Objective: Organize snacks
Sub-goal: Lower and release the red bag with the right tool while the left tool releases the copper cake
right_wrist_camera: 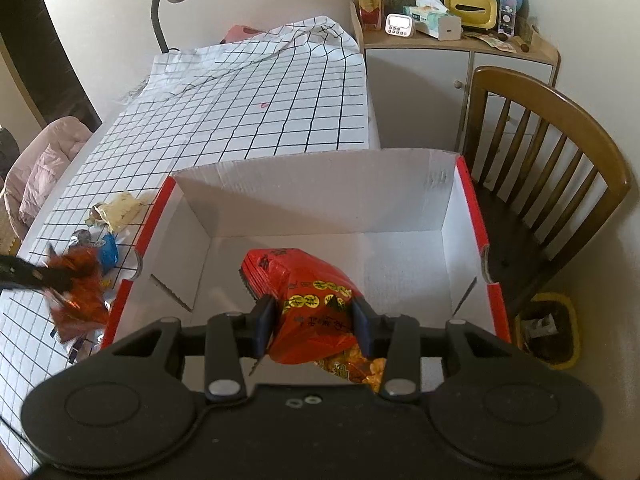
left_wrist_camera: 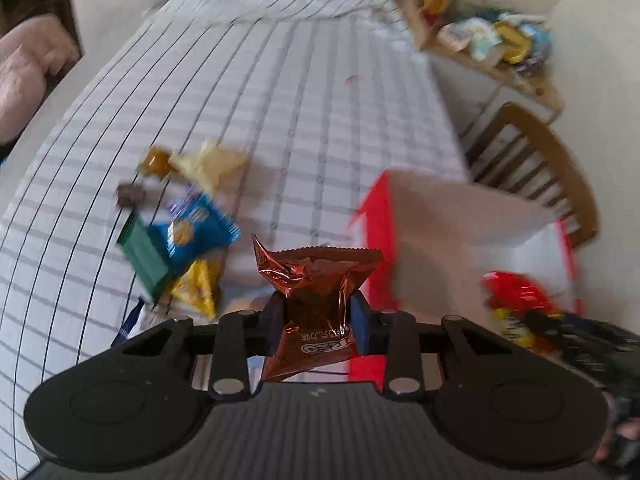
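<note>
Crinkled copper foil packet (left_wrist_camera: 316,304) sits clamped in the left gripper (left_wrist_camera: 318,320) beside the cardboard box (right_wrist_camera: 320,204), while the right gripper (right_wrist_camera: 314,320) pinches a glossy red bag (right_wrist_camera: 308,300) inside it.

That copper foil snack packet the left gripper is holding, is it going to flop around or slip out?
The copper foil packet is pinched at its middle by the left gripper and its top stands up crinkled, so it likely holds some shape rather than drooping. The glossy foil may be slippery. It looks small and probably light.
</note>
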A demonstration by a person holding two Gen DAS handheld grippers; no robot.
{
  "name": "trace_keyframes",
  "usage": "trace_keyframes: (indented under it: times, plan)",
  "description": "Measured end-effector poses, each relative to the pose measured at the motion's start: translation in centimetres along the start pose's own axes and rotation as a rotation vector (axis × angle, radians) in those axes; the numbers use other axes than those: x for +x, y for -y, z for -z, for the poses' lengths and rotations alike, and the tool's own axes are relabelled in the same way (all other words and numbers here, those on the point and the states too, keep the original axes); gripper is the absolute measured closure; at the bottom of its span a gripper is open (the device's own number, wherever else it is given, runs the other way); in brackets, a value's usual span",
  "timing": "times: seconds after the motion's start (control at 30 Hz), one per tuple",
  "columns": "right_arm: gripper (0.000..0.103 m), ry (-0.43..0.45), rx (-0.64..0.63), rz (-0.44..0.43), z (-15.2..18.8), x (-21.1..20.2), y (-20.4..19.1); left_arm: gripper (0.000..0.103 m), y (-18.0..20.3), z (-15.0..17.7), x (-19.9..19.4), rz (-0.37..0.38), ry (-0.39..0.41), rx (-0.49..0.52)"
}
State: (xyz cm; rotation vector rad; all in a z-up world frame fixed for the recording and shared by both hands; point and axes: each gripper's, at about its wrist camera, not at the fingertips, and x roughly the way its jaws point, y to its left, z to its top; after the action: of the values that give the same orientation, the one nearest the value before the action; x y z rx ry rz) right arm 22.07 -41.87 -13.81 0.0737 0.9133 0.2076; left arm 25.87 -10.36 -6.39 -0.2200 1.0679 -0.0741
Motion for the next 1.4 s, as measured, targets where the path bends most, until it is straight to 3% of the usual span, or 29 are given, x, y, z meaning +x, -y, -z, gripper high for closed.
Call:
trace_keyframes:
  times: [0.13,0.27,0.4,0.57,0.7,1.13,1.23,1.3,1.4]
  plan:
    - [0.063,0.012,0.006,0.002,0.0,-0.5,0.3,0.070,3.5,-1.2,-2.2,0.060,0.019,0.075]
    - [0.063,0.021,0.021,0.011,0.1,-0.9,0.9,0.070,7.6,-1.9,-1.1,0.099,-0.006,0.174]
    - [0.063,0.026,0.033,0.024,0.3,-1.0,1.4,0.070,11.3,-1.5,2.3,0.092,-0.069,0.266]
    - [0.063,0.009,0.057,0.048,0.9,-0.2,2.2,0.070,14.1,-0.1,6.3,0.016,-0.112,0.364]
    - [0.063,-0.003,0.065,0.067,1.1,0.6,2.4,0.070,14.6,0.4,8.6,-0.022,-0.126,0.397]
    - [0.061,-0.049,0.061,0.097,1.7,2.9,2.0,0.068,14.3,1.5,12.3,-0.047,-0.184,0.402]
    - [0.054,-0.045,0.055,0.094,1.8,2.8,2.0,0.064,13.9,1.5,12.3,-0.033,-0.192,0.386]
    - [0.043,-0.039,0.061,0.092,1.8,2.7,2.0,0.058,13.4,1.5,12.1,-0.021,-0.183,0.375]
    - [0.039,-0.019,0.058,0.093,1.9,2.0,1.7,0.053,12.8,1.4,11.0,-0.002,-0.161,0.357]
